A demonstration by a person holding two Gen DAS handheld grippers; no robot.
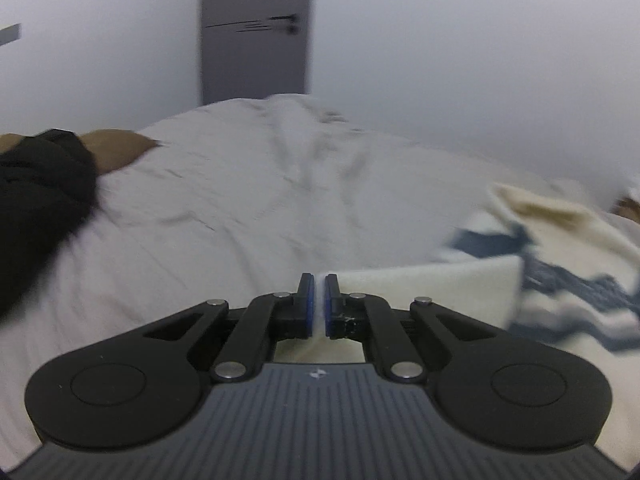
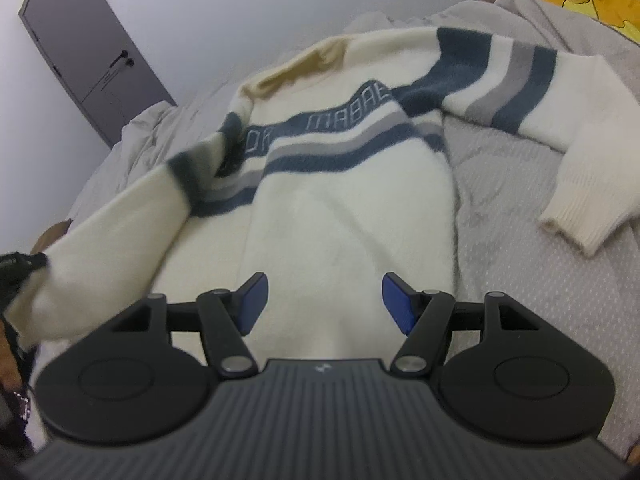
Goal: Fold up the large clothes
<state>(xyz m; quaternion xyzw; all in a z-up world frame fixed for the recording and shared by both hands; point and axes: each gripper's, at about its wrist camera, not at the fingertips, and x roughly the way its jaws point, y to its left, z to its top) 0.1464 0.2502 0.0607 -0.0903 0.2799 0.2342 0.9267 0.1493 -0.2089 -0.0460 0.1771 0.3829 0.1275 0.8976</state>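
We see a grey bed carrying a cream sweater spread flat, its dark blue chest band lettered "MABAL", with "OK" or similar before it, partly hidden. Our right claw hovers over the sweater's lower body, jaws standing wide with nothing between. Our left claw is pinched together on the cream sleeve, lifted off the bed.
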